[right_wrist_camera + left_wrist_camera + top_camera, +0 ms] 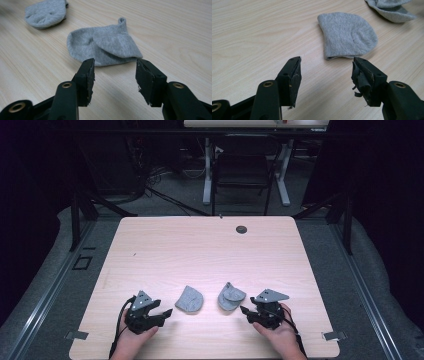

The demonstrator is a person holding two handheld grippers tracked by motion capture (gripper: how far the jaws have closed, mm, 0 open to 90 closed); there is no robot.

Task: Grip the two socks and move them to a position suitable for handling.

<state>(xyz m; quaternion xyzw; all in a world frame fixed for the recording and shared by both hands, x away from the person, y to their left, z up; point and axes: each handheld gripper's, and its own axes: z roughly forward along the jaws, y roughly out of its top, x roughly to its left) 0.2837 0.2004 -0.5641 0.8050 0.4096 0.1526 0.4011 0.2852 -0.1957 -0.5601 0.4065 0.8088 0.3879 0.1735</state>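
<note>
High view: two small grey socks lie near the front middle of the surface, apart from each other. The left sock sits at about 1 o'clock from the left hand-held gripper; the right sock, folded over, sits at about 11 o'clock from the right hand-held gripper. Both hand-held grippers are released, jaws spread with nothing between them. The socks look light, soft and limp; pinching a folded edge or cuff seems best. No containers stand on the surface.
</note>
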